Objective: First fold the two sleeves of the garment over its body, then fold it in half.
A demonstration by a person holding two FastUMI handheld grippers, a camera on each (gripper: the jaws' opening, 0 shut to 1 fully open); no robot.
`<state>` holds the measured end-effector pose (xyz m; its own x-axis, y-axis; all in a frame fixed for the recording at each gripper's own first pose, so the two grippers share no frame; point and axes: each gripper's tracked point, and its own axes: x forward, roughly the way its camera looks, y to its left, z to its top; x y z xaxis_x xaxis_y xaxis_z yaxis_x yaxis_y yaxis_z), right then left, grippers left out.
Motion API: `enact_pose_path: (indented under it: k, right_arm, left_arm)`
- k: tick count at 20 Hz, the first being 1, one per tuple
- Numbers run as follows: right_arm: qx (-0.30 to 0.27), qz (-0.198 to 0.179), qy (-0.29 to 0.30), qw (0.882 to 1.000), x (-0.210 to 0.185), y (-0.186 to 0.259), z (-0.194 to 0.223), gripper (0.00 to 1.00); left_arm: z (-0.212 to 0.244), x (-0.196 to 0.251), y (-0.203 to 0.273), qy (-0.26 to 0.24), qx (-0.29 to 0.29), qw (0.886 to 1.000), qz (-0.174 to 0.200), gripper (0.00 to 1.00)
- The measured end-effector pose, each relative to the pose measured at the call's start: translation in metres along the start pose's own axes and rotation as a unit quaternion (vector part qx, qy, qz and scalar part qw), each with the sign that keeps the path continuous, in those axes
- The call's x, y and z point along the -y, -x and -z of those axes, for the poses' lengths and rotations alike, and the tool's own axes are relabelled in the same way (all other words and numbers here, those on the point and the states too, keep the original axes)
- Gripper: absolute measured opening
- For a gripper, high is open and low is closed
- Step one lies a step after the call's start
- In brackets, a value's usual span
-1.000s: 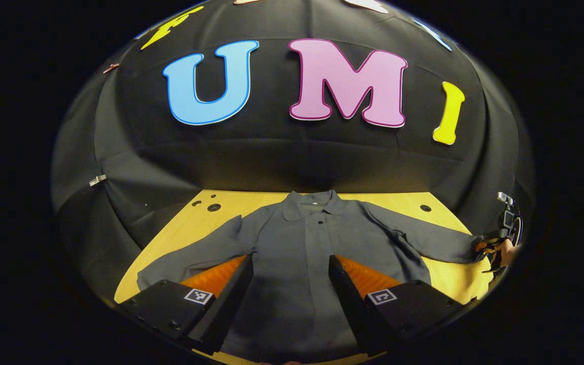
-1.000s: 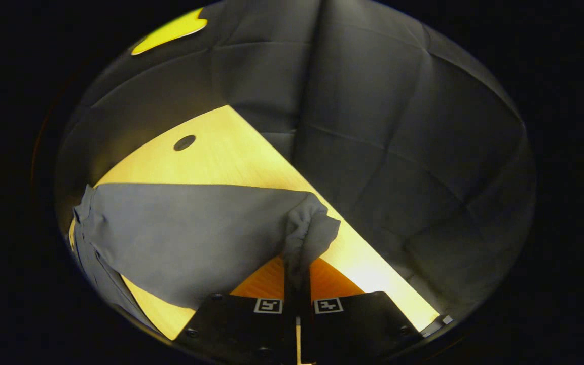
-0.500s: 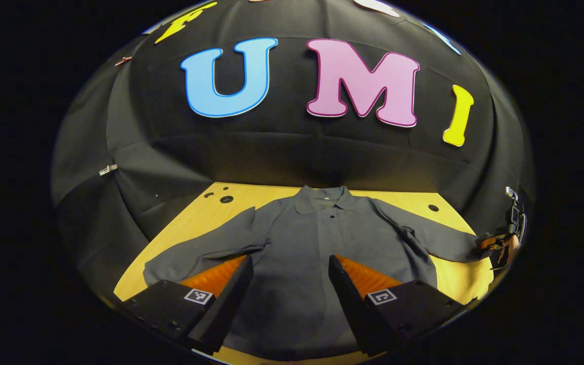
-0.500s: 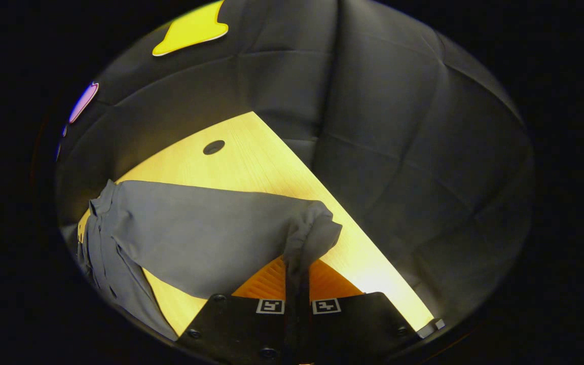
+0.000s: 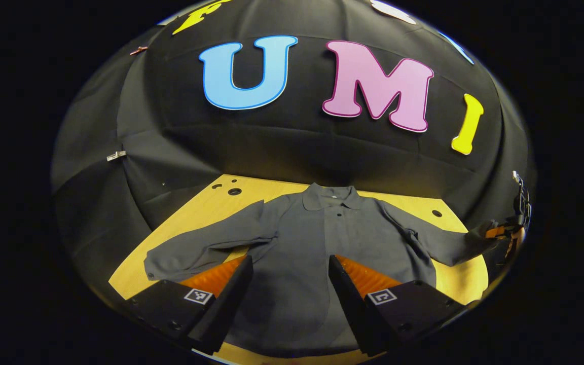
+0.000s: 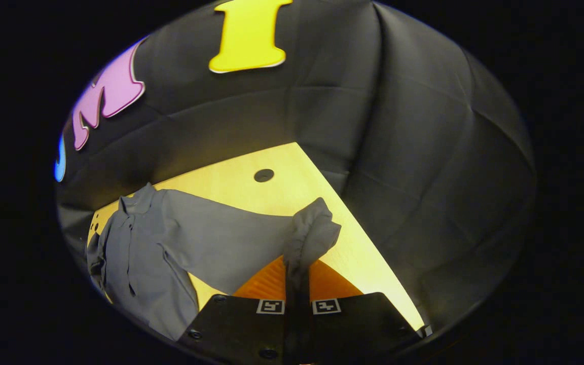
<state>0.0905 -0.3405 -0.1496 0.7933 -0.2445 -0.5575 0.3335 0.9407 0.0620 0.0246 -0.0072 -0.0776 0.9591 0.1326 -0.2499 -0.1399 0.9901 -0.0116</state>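
A dark grey long-sleeved shirt lies face up on the yellow table, collar at the far side. My left gripper is open and hovers over the lower body of the shirt, nothing between its fingers. In the right gripper view, my right gripper is shut on the cuff of one sleeve, lifted off the table. In the left gripper view that same gripper holds the sleeve end at the far right. The other sleeve lies flat, spread to the left.
The table's right edge runs close beside the held cuff, with black cloth wall beyond. Round holes are in the tabletop at the far left and far right. The booth wall stands just behind the collar.
The right gripper has raised the cuff and turned left, bringing the shirt's body and collar into its view. The left gripper has drifted slightly left and back, still open.
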Motion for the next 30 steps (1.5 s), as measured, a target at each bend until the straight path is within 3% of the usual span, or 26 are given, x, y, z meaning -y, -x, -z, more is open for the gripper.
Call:
enact_pose_path:
  k: [7, 14, 15, 16, 20, 30]
  right_arm:
    - [0.021, -0.075, 0.031, 0.996, -0.095, 0.011, -0.036, 0.05]
    - [0.016, -0.174, 0.075, 0.982, -0.222, 0.028, -0.053, 0.05]
    - [0.017, -0.183, 0.082, 0.98, -0.236, 0.03, -0.053, 0.0]
    - [0.017, -0.191, 0.092, 0.977, -0.249, 0.032, -0.053, 0.05]
    - [-0.004, -0.224, 0.124, 0.967, -0.301, 0.043, -0.035, 0.05]
    - [-0.035, -0.314, 0.142, 0.938, -0.445, 0.061, 0.012, 0.05]
  left_arm:
    - [0.004, -0.035, 0.016, 0.024, 0.006, 0.999, -0.036, 0.95]
    - [0.02, -0.084, 0.037, 0.03, -0.004, 0.996, -0.084, 0.95]
    - [0.023, -0.091, 0.04, 0.035, -0.007, 0.995, -0.09, 0.95]
    - [0.026, -0.097, 0.043, 0.041, -0.01, 0.994, -0.097, 0.95]
    - [0.033, -0.12, 0.056, 0.064, -0.013, 0.99, -0.125, 0.95]
    - [0.066, -0.172, 0.089, 0.103, -0.039, 0.976, -0.186, 0.95]
